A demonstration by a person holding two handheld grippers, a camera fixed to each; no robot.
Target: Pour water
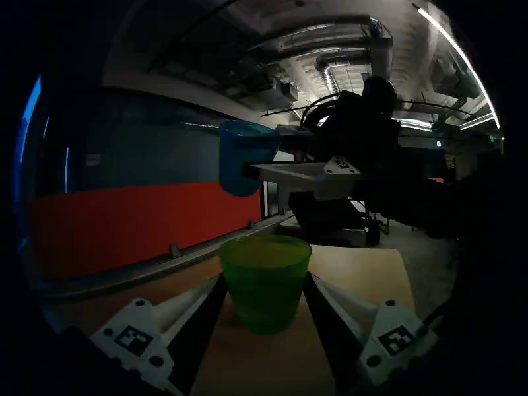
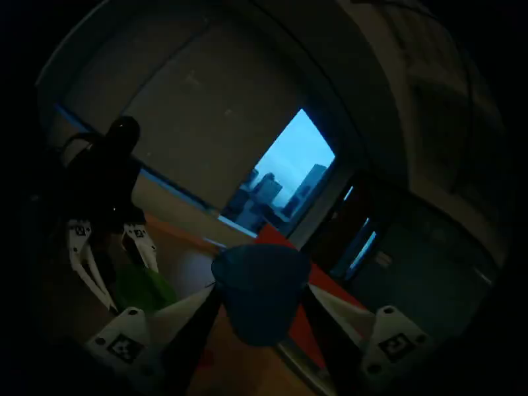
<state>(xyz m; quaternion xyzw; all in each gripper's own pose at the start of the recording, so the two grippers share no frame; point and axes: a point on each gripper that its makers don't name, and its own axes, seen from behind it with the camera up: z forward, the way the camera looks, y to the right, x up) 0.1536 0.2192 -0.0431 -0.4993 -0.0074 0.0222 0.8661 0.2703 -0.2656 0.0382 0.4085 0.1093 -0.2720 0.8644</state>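
**Two cups, two grippers**

A red wall (image 1: 145, 224) is running behind the wooden surface (image 1: 360, 264). The left gripper (image 1: 265, 282) is resting low on that surface, its jaws pressing both sides of the upright green cup (image 1: 265, 297). The right gripper (image 2: 261, 290) is holding the blue cup (image 2: 261, 297) aloft, jaws clamping it, above the green cup and apart from it.

wall (image 1: 145, 218): red band | window (image 2: 284, 171): skyline (image 2: 264, 188) (blue dusk) | ceiling (image 1: 218, 39): ducts (image 1: 336, 63); strip lights (image 1: 462, 59)

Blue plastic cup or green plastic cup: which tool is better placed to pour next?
Right. The right tool grips the blue plastic cup, raised; the left tool holds the green plastic cup standing on the wooden table.
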